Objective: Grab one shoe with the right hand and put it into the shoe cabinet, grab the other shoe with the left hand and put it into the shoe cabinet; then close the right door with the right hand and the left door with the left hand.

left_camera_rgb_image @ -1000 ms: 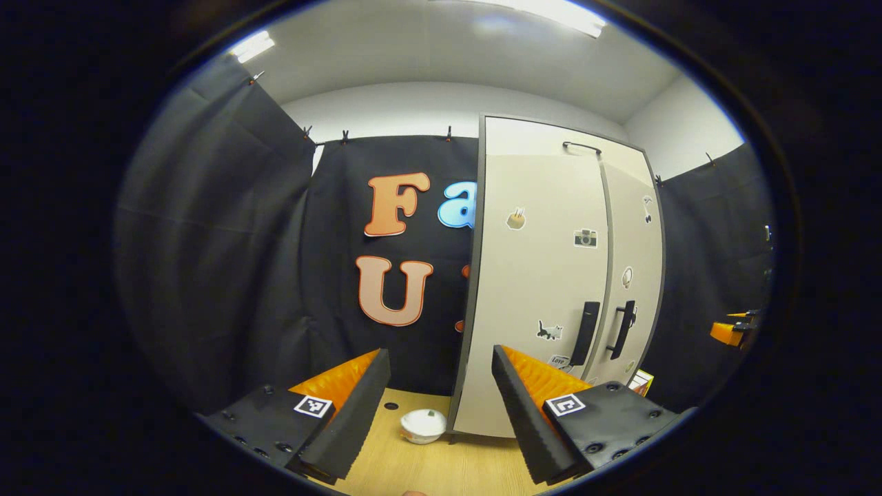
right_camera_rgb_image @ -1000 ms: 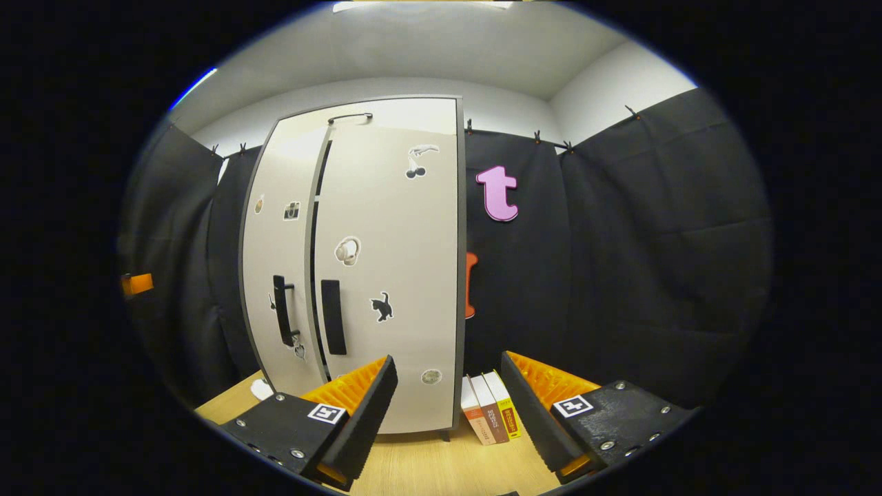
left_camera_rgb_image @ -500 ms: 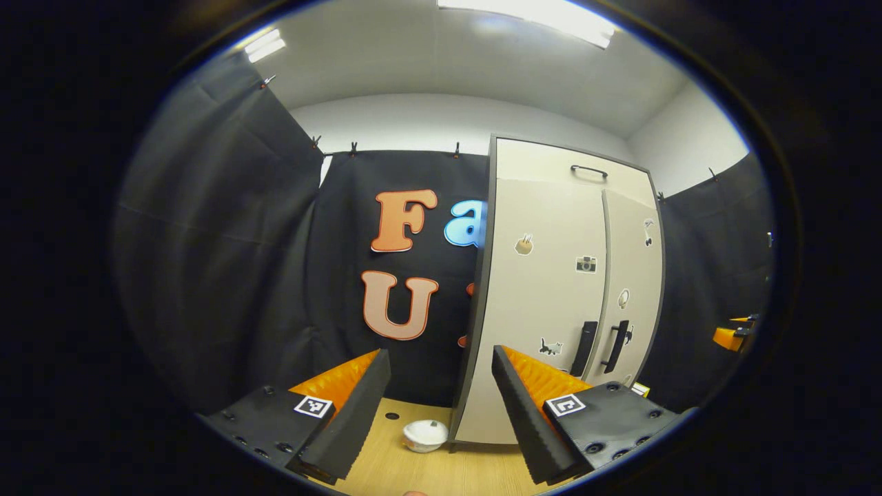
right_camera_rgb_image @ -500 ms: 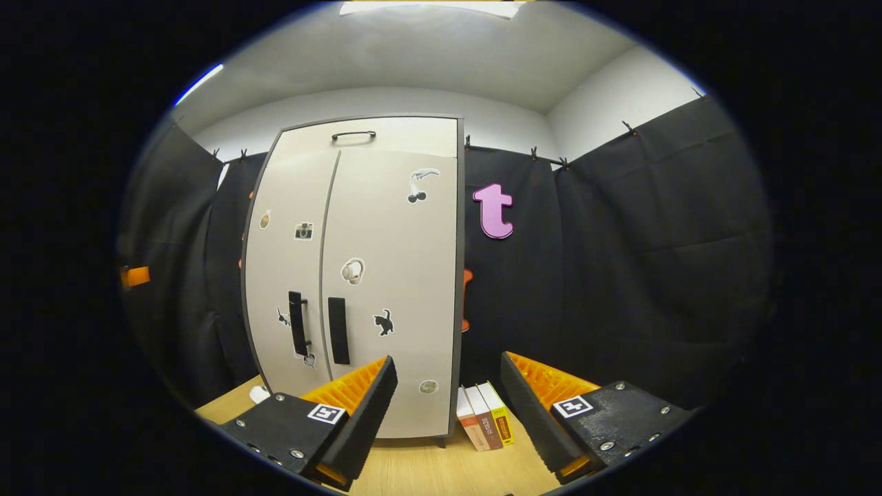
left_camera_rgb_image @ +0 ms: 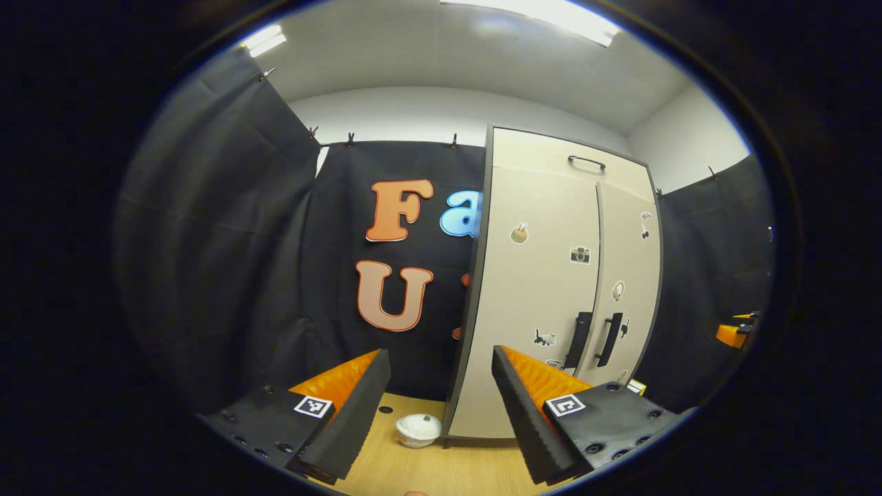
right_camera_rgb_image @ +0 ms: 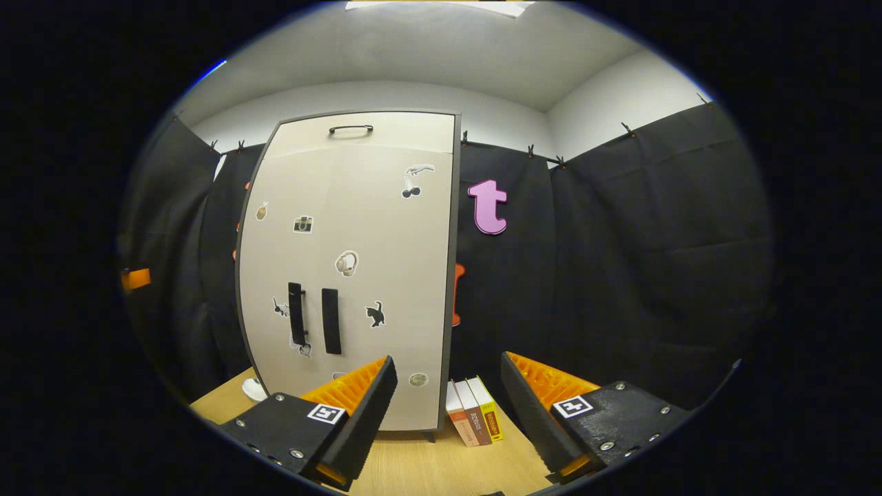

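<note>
A tall beige shoe cabinet (left_camera_rgb_image: 551,289) (right_camera_rgb_image: 344,275) stands on the wooden table with both doors flush and stickers on them. Two black handles (left_camera_rgb_image: 594,339) (right_camera_rgb_image: 313,322) sit side by side at the doors' meeting edge. In the left gripper view my left gripper (left_camera_rgb_image: 441,399) is open and holds nothing, a short way off the cabinet's left part. In the right gripper view my right gripper (right_camera_rgb_image: 448,406) is open and bare too, facing the cabinet's right edge. The other gripper shows as an orange patch at the far right of the left gripper view (left_camera_rgb_image: 734,334) and the far left of the right gripper view (right_camera_rgb_image: 136,279).
A small white bowl (left_camera_rgb_image: 418,429) lies on the table by the cabinet's left foot. Three books (right_camera_rgb_image: 472,420) lean against the cabinet's right side. The wooden table (right_camera_rgb_image: 427,468) runs under both grippers. Black cloth walls close in all round.
Both grippers have drawn back from the cabinet, which looks smaller and farther now. The dark gap between the two doors seen a second ago has shut.
</note>
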Tool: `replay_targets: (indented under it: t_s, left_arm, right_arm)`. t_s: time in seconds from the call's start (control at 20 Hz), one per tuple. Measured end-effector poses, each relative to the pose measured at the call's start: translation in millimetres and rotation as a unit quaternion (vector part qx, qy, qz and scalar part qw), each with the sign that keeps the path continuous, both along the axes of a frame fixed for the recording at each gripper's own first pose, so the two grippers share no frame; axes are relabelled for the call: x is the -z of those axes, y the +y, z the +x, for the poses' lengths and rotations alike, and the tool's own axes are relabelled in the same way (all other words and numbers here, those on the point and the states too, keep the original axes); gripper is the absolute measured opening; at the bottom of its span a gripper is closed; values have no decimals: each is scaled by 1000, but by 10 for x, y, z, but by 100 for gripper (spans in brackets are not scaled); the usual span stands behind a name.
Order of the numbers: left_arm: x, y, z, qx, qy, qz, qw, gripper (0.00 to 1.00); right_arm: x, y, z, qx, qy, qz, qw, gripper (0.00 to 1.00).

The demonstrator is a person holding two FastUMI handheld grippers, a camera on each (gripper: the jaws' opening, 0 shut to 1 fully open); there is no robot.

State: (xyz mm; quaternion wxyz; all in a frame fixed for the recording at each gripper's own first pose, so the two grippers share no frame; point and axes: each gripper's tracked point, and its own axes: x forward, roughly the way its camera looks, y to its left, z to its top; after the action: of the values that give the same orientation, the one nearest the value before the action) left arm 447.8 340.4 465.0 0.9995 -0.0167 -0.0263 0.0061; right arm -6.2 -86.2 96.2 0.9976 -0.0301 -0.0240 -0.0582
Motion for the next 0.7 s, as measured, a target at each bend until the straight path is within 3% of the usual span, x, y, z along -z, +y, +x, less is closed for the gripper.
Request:
replay_targets:
  t_s: [0.4, 0.7]
  left_arm:
    - [-2, -54, 109, -13, 1, -2, 1000, 96]
    - [-82, -484, 254, -4, -8, 33, 999, 97]
  right_arm:
    - [88, -81, 107, -7, 5, 8, 1000, 94]
    - [37, -296, 311, -18, 0, 19, 1000, 94]
